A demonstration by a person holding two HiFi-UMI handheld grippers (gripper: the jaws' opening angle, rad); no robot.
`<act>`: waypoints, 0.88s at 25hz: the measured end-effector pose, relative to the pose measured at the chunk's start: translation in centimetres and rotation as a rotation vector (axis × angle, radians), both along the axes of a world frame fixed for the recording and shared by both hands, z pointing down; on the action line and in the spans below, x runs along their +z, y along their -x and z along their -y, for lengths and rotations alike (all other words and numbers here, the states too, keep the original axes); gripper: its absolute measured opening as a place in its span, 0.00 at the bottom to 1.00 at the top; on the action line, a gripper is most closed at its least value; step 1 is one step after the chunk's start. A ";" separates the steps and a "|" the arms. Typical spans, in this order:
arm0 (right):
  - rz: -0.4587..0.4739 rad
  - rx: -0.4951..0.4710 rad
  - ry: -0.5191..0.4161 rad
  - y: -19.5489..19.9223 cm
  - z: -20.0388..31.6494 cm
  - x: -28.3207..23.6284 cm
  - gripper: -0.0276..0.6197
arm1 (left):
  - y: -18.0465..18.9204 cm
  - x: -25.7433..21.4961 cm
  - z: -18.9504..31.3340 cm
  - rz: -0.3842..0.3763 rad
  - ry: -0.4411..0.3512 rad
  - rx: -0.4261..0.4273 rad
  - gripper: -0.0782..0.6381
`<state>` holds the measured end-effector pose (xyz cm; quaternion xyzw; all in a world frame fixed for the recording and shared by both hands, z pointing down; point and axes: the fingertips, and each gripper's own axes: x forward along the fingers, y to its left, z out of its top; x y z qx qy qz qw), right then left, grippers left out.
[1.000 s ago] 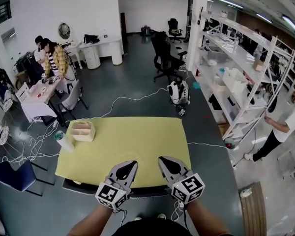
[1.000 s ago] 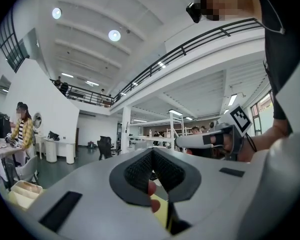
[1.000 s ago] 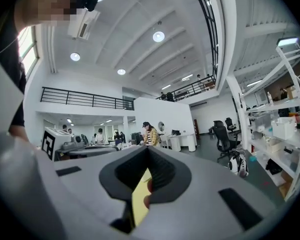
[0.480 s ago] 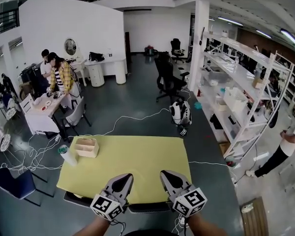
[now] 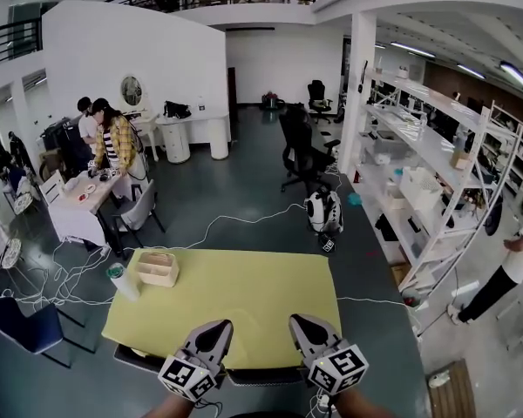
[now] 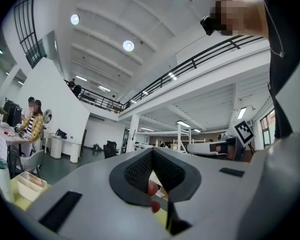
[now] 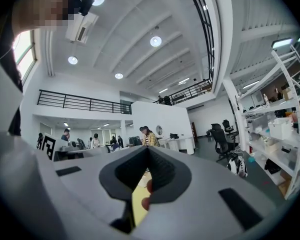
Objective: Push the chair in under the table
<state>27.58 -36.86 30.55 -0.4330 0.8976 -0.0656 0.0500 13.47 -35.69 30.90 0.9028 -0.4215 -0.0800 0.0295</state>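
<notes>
The black chair [image 5: 260,376] shows only as a thin dark strip with a matte, slightly rounded top edge. It runs along the near side of the rectangular table with the smooth pale-yellow top [image 5: 244,290] and is tucked close against that edge. Its seat and legs are hidden below the tabletop and the grippers. On the table's far left corner stand a shallow, beige, box-shaped tray [image 5: 158,268] and, just beside it, a white cup with a green lid [image 5: 121,280]. Loose white cables [image 5: 235,220] trail over the glossy grey floor beyond. The left gripper [image 5: 218,326] and the right gripper [image 5: 297,320] are grey moulded shells with black ribbed pads, each carrying a cube of square black-and-white markers. In the head view they sit side by side over the table's near edge, their tips lying over the yellow surface. The chair's strip passes beneath them and shows in the gap between the two. Whether either gripper touches the chair cannot be told. In its own view the left gripper [image 6: 152,154] is clenched, its pads meeting in a point with nothing grasped. The right gripper [image 7: 149,153] is likewise pressed closed and empty, a sliver of yellow tabletop showing below its pads.
</notes>
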 end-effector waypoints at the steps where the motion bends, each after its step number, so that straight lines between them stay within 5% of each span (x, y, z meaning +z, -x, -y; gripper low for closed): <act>1: -0.001 0.002 0.001 0.0 0.0 0.0 0.06 | 0.0 -0.1 0.0 -0.001 -0.001 -0.001 0.12; 22: -0.066 0.024 0.010 -0.3 -0.8 1.3 0.06 | -0.3 1.7 0.2 0.016 0.039 -0.026 0.12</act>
